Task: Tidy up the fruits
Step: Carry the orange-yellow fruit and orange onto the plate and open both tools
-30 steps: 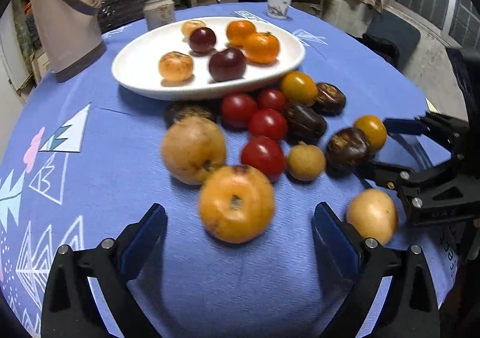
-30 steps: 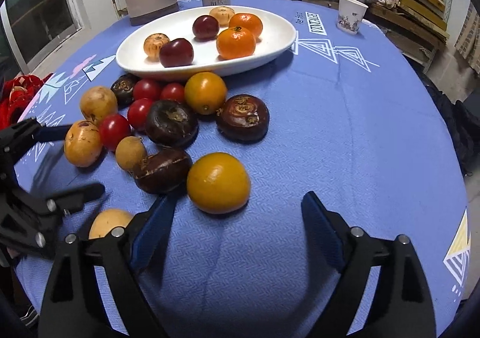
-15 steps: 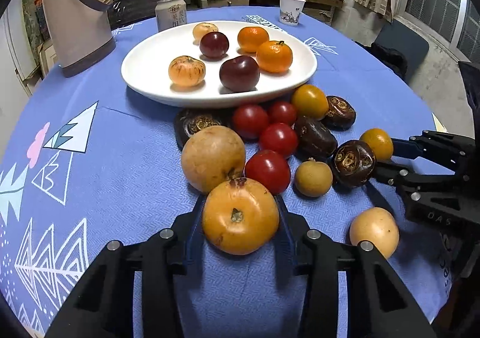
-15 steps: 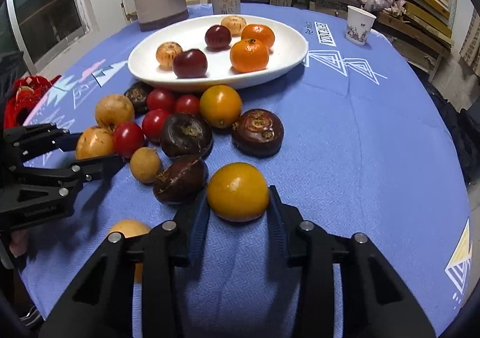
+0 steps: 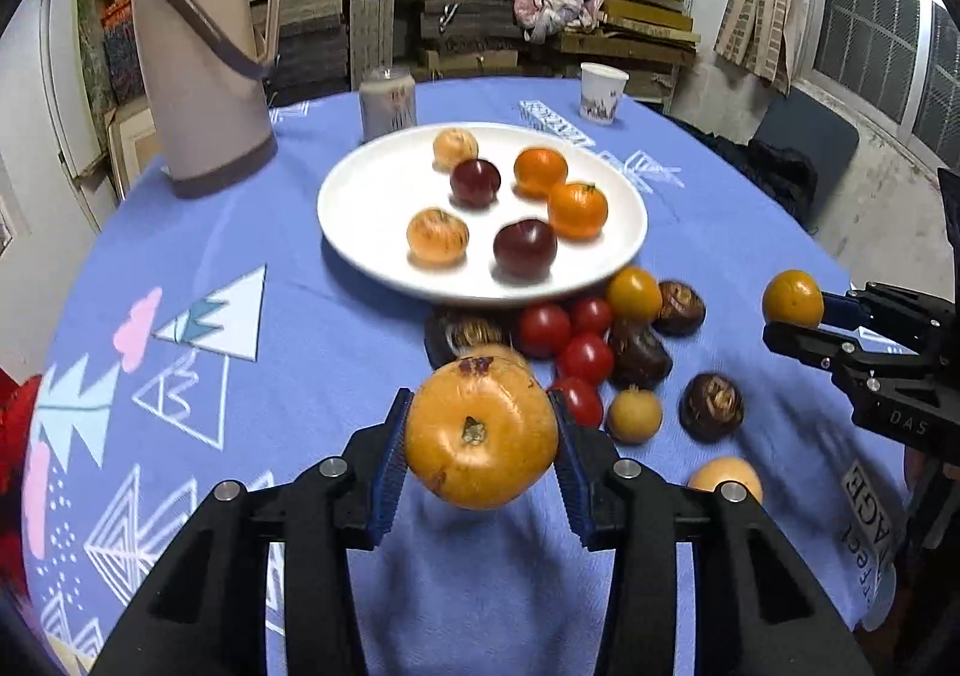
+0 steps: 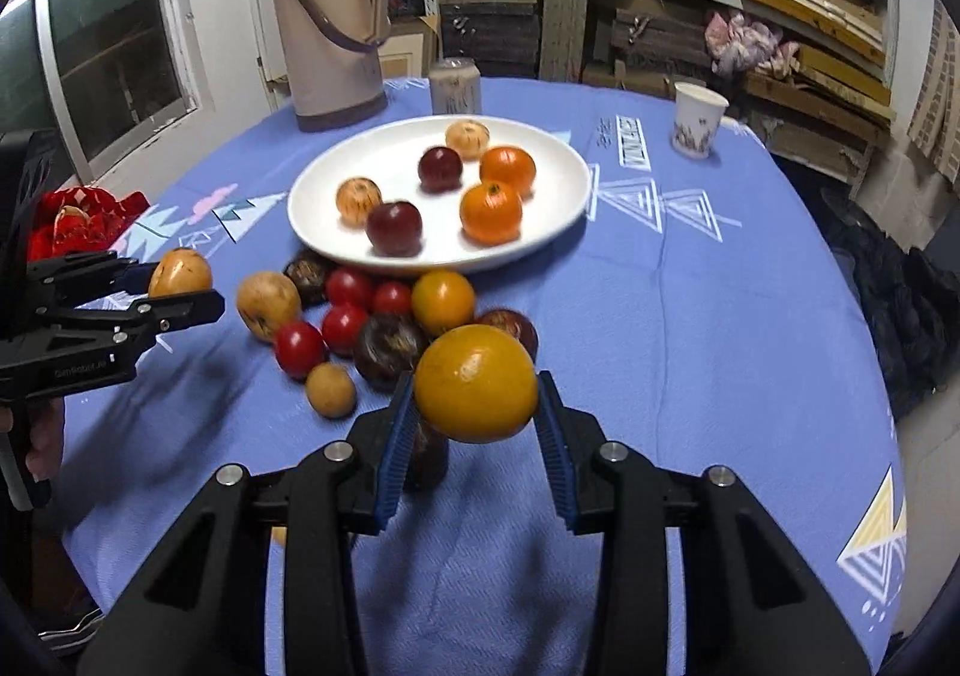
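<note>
My left gripper is shut on a large yellow-orange fruit with a stem and holds it above the blue tablecloth; it also shows in the right wrist view. My right gripper is shut on a smooth orange fruit, lifted off the table; it also shows in the left wrist view. A white plate holds several fruits: oranges, dark plums, pale striped ones. Loose red tomatoes, dark brown fruits and small yellow fruits lie in front of the plate.
A beige thermos jug stands at the back left, a can behind the plate, a paper cup at the back right. Red cloth lies off the table's left edge. Shelves of stacked boards stand behind.
Both grippers closed on their fruits and have lifted them off the tablecloth. The views have risen and pulled back from the pile.
</note>
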`<state>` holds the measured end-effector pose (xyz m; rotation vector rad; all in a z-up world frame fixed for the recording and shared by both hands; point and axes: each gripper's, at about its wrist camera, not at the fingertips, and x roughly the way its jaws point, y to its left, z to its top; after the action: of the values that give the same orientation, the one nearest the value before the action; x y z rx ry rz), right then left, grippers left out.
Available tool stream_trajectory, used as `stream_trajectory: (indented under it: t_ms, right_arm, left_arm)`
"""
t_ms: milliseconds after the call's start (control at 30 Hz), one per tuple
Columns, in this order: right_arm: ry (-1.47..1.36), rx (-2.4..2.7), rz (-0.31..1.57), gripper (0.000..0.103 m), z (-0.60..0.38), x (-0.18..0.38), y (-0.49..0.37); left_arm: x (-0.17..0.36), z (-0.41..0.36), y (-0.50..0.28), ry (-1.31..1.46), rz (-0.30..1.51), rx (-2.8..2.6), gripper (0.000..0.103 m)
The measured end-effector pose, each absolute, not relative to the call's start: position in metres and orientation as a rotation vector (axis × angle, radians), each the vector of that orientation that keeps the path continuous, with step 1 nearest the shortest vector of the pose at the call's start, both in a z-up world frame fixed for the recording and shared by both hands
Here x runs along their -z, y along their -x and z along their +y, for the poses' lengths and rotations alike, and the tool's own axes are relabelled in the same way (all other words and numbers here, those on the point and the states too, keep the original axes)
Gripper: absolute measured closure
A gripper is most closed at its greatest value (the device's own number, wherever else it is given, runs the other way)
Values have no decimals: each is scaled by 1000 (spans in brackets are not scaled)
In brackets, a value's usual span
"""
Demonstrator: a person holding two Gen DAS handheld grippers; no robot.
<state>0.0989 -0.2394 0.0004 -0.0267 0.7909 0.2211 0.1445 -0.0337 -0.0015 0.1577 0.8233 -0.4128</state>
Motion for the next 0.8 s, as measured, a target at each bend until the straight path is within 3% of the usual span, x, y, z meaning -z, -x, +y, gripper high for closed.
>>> stream_trajectory:
  t_ms: [467,800]
  right_arm:
    - [-1,-281,745,65,-215,-36,-160]
    - [-97,-289,829,65,-188,-11,-243]
  left_arm:
    - [-25,-50,-201,-136,789,398,59]
    - [4,-48,-272,-41,879,311,59]
